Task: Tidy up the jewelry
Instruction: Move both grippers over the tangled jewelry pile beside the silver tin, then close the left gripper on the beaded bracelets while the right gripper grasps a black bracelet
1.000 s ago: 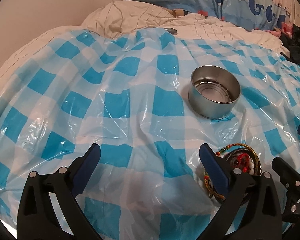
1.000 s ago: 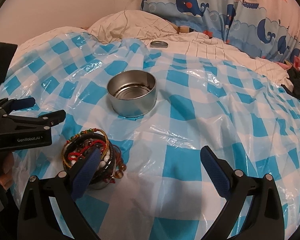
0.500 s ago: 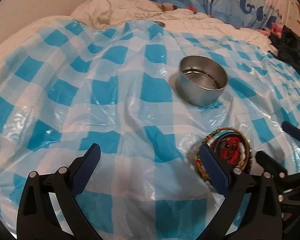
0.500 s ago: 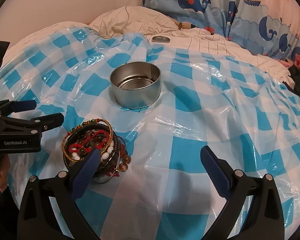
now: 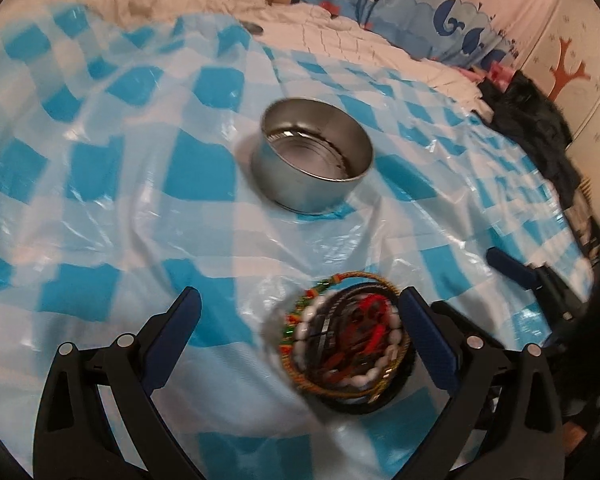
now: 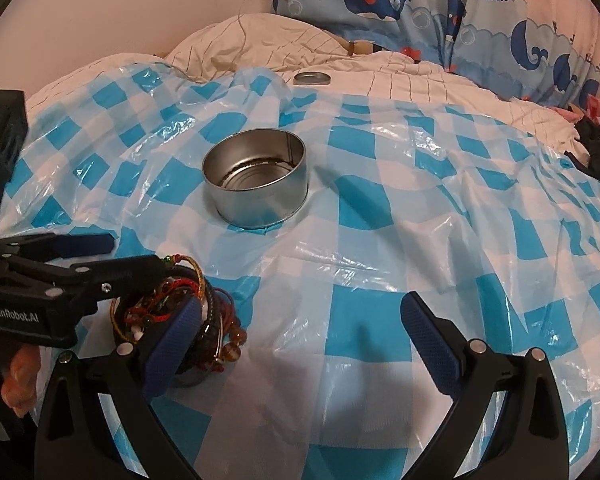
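The left gripper [image 5: 300, 316], fingers spread wide, had been swung rightward until the stack of beaded bracelets [image 5: 346, 344] lay between them; the right gripper [image 6: 302, 316] was likewise held wide.

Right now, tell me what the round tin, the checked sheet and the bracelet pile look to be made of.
Round tin: bare metal, probably steel or tinplate; silvery, reflective walls, ridged bottom.
Checked sheet: thin plastic film; glossy highlights, crinkles, slightly see-through.
Bracelet pile: mixed; white beads like plastic or pearl, red cord, gold-toned bangles, amber-coloured translucent beads. Exact materials unclear.
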Tool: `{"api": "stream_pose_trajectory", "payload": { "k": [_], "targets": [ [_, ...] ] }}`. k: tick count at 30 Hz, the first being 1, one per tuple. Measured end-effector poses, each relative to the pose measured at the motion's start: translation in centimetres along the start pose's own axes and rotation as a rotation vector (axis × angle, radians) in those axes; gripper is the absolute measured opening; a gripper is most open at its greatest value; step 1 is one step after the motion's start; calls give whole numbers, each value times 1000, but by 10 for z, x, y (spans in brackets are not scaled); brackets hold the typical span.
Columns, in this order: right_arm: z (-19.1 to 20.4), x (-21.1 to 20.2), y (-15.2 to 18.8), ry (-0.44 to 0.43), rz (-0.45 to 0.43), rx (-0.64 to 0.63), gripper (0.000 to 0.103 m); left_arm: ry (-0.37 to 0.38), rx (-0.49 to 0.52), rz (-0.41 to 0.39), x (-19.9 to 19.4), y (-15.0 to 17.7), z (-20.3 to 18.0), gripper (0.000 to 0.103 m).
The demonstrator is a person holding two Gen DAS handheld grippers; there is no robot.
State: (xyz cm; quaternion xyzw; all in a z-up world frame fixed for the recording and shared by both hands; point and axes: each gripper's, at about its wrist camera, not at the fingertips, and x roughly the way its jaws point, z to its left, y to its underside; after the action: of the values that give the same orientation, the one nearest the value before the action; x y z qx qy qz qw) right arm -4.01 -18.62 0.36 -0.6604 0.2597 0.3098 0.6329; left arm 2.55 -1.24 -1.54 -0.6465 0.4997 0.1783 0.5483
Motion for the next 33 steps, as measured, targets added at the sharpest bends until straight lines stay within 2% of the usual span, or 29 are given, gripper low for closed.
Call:
{"api": "stream_pose_trajectory", "payload": {
  "k": [5, 8, 11, 15, 17, 19, 27, 33],
  "targets": [
    [-3, 3, -6, -3, -8, 12, 96, 56, -37, 45, 12, -3, 1, 95],
    [-5, 7, -10, -6, -1, 21, 96, 53, -28, 59, 15, -3, -1, 93],
    [-6, 12, -10, 3, 13, 9, 96, 53, -14, 71, 16, -3, -3, 77],
    [-8, 15, -9, 9, 27, 7, 95, 107, -25, 103, 12, -1, -1, 46],
    [-9, 15, -9, 4, 26, 15, 95, 82, -4, 99, 9, 1, -3, 37],
    [-9, 15, -8, 2, 27, 16, 95, 88, 3, 96, 4, 3, -2, 22],
    [-7, 18, -6, -1, 38, 14, 95, 132, 28, 59, -13, 3, -2, 2],
    [-8, 19, -5, -2, 39, 16, 95, 124, 40, 59, -11, 1, -3, 4]
  ]
}}
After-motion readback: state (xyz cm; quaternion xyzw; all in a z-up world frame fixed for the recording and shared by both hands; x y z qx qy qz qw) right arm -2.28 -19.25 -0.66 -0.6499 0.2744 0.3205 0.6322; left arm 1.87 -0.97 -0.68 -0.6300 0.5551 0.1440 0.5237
